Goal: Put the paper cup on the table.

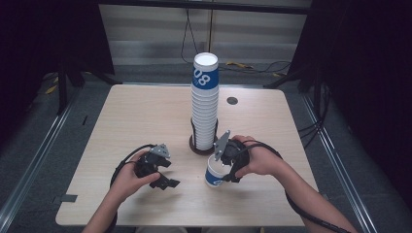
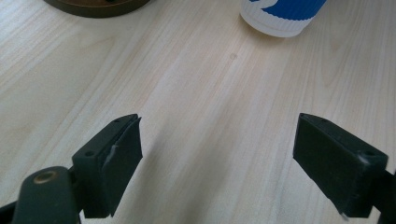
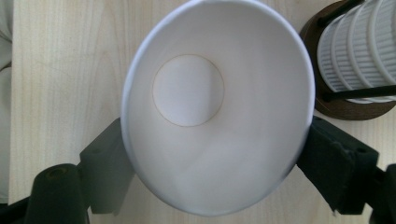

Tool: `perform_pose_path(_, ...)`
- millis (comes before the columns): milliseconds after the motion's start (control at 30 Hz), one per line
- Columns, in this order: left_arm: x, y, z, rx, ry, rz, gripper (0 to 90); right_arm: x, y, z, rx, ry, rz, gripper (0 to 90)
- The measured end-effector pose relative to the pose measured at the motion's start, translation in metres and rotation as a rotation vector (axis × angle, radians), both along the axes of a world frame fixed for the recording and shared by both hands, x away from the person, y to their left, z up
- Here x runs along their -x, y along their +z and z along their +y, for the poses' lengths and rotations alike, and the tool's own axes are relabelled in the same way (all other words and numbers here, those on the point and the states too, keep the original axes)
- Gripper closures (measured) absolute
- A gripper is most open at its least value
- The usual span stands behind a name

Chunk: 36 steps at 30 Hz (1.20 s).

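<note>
High view: at the left the left gripper (image 1: 163,174) lies low over the bare table (image 1: 136,116), its jaws spread wide with nothing between them. Right of it, a single paper cup (image 1: 214,174) stands upright on the table just in front of the tall cup stack (image 1: 205,104) in its round holder (image 1: 195,145). The right gripper (image 1: 224,170) sits over the cup with its jaws on either side of the rim; whether the pads press on it I cannot tell.

Blue-white paper cup (image 1: 214,173) upright, empty, near stack base.
</note>
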State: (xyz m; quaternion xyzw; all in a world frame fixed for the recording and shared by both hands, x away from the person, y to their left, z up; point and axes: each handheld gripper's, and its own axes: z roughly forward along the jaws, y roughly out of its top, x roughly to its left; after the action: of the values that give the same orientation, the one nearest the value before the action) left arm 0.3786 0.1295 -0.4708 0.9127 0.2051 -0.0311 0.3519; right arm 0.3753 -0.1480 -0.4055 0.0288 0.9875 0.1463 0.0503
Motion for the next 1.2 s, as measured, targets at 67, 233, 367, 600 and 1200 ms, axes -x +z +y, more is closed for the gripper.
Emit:
perform_pose_path(67,0.001,-0.001,0.000,0.002,-0.002,0.001,15.2,0.000,-0.001,0.001,0.010,0.004,-0.005,17.3)
perform_pose_path(233,0.002,-0.002,0.002,0.012,0.005,0.007,15.2,0.000,-0.003,0.001,0.013,0.003,0.005,16.8)
perform_pose_path(367,0.003,-0.003,0.002,0.018,0.004,0.010,15.2,-0.001,-0.004,0.001,-0.001,0.013,-0.009,16.5)
perform_pose_path(600,0.003,-0.004,0.004,0.003,-0.006,0.016,15.2,0.001,-0.006,0.000,-0.020,-0.020,0.011,15.0)
perform_pose_path(1200,0.002,-0.007,0.006,-0.009,-0.005,0.013,15.4,0.006,-0.014,-0.003,-0.092,-0.036,0.058,13.1)
